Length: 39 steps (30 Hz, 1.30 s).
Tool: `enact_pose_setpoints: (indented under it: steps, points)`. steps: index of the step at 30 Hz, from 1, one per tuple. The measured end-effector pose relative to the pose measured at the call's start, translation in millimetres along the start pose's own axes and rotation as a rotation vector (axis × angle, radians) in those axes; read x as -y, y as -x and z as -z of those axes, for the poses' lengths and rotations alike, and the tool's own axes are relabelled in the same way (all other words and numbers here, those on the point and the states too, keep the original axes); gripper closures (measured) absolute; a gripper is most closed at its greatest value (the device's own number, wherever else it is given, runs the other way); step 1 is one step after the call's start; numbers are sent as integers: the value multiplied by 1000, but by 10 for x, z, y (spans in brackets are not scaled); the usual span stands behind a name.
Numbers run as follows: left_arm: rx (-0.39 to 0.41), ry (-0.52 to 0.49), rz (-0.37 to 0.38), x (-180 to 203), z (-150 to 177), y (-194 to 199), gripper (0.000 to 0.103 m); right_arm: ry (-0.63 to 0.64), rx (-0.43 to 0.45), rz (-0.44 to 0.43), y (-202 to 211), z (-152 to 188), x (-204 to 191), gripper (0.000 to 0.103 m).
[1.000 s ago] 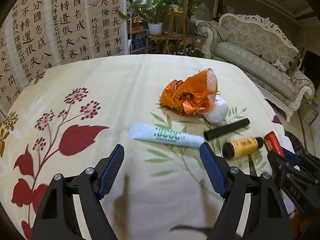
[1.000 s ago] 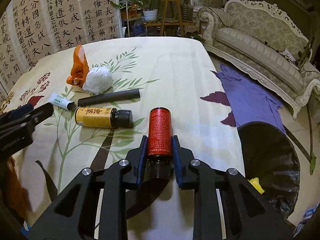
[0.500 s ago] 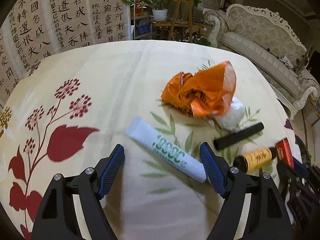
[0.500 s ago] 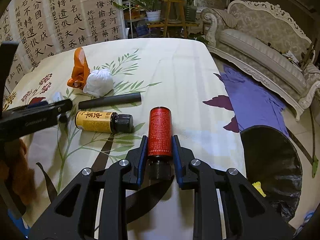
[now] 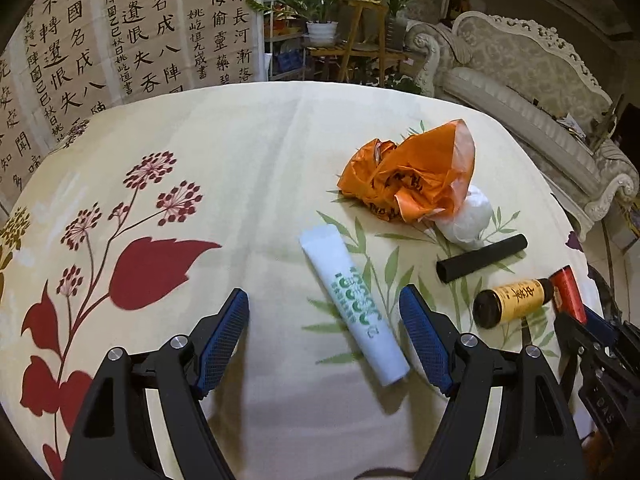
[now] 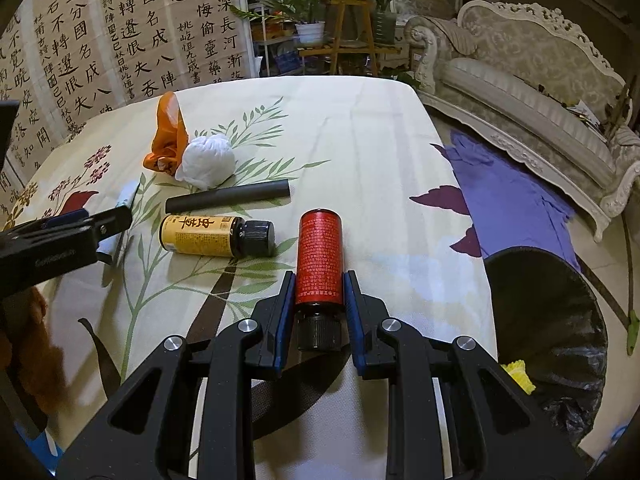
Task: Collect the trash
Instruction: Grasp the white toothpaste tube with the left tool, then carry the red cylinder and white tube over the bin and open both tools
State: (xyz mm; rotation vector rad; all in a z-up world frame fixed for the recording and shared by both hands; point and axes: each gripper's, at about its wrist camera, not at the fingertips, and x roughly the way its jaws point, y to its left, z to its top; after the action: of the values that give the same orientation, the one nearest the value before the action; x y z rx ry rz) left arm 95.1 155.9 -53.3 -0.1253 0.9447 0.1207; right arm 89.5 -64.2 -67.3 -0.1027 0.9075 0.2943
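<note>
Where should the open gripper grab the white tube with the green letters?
Grab the white tube across its round middle, coming down from above. It lies flat on the tablecloth, slanted, already between the left gripper's open jaws but near the right one. The far end is flattened and thin, so the plumper middle probably holds better.

You are looking at a calligraphy screen standing beside potted plants, an ornate sofa sitting opposite.

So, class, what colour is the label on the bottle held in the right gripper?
Red, with fine printed text, on the bottle; clearest in the right wrist view.
</note>
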Motion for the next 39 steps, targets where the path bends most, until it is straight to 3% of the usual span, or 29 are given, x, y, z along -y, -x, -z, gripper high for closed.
enact_pose_setpoints:
  steps: [2, 5, 7, 9, 11, 13, 25, 34, 39]
  points:
    - [9, -4, 5, -7, -5, 13, 33, -11, -1, -8, 6, 4, 25, 77]
    - [22, -23, 3, -1, 18, 42, 54, -27, -1, -11, 18, 15, 44, 69]
    - [29, -30, 5, -13, 40, 62, 76, -26, -1, -7, 22, 19, 41, 69]
    - [32, -27, 29, -34, 56, 77, 84, -20, -1, 2, 26, 25, 20, 69]
    - [34, -34, 36, -36, 84, 98, 85, -13, -1, 6, 27, 40, 22, 71]
    - [38, -43, 39, -25, 116, 128, 87, -1, 1, 15, 33, 51, 10, 80]
    - [132, -45, 88, 61, 268, 487, 88, -22, 65, 28, 327, 152, 48, 80]
    - [184, -116, 168, 560, 406, 787, 88, -88, 129, 96, 756, 321, 452, 80]
    - [202, -186, 240, 1069, 454, 860, 88, -145, 145, 162, 939, 476, 847, 80]
